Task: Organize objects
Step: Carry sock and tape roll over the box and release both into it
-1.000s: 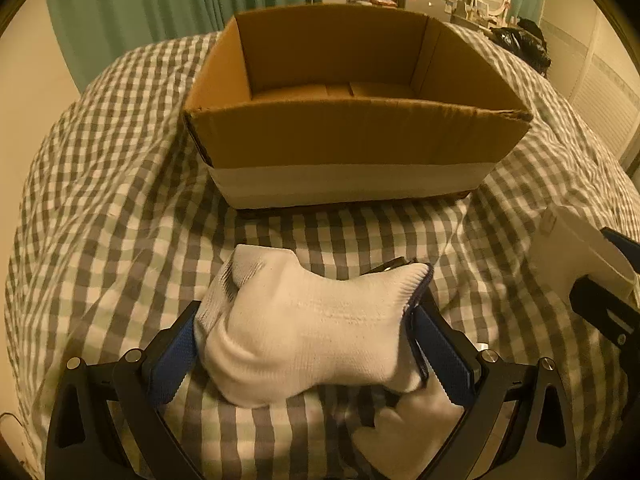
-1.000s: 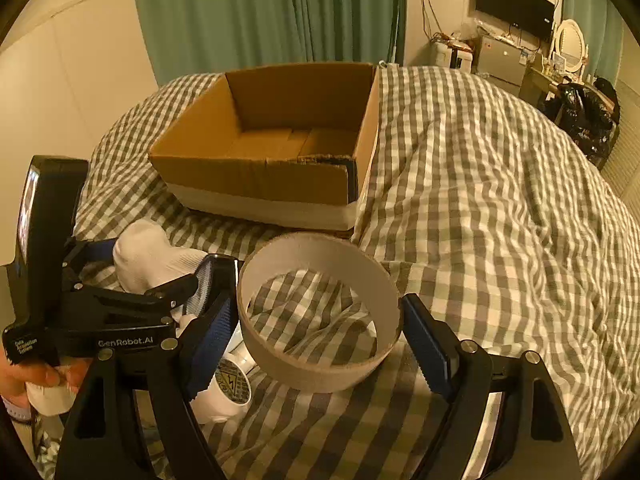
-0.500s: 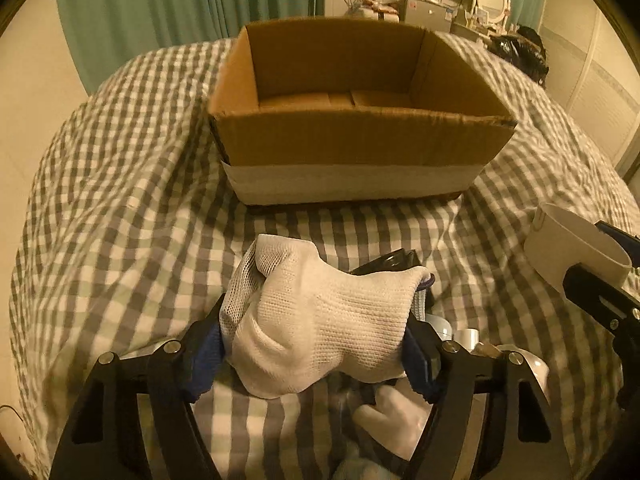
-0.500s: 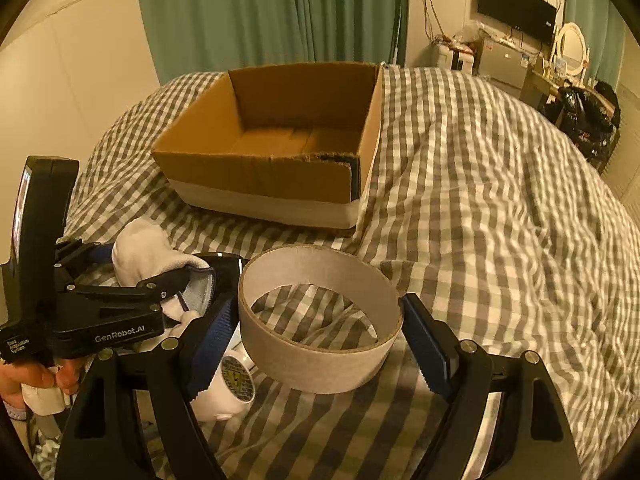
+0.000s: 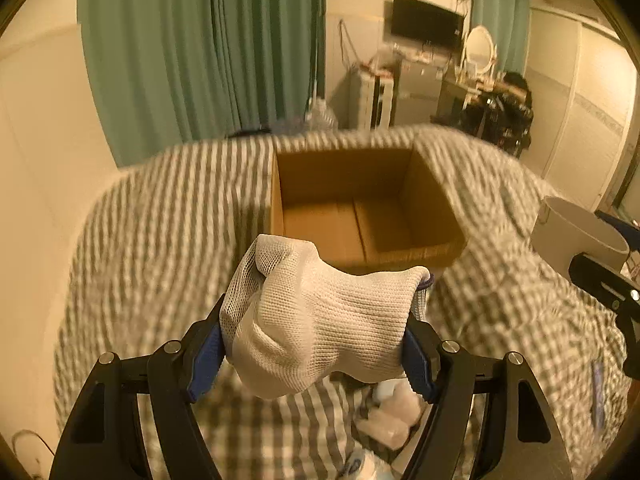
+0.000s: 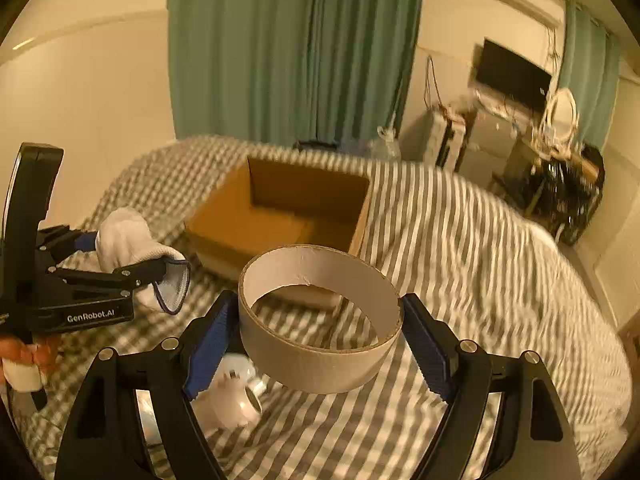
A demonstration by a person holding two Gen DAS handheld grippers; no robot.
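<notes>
Cardboard box (image 5: 360, 216) sits open at 12 o'clock, so I carry both loads above the checked bedspread (image 6: 480, 260): left gripper (image 5: 316, 344) clenched on the white sock (image 5: 320, 320), right gripper (image 6: 320, 336) gripping the tape roll (image 6: 320, 316).

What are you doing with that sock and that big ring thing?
Someone is tidying up a bed, holding a grabbing tool in each hand. The left tool is squeezing a white sock, and the right tool is squeezing a cardboard ring. Both are held up in the air above the checked blanket, in front of an open cardboard box. No item shows inside the box.
</notes>
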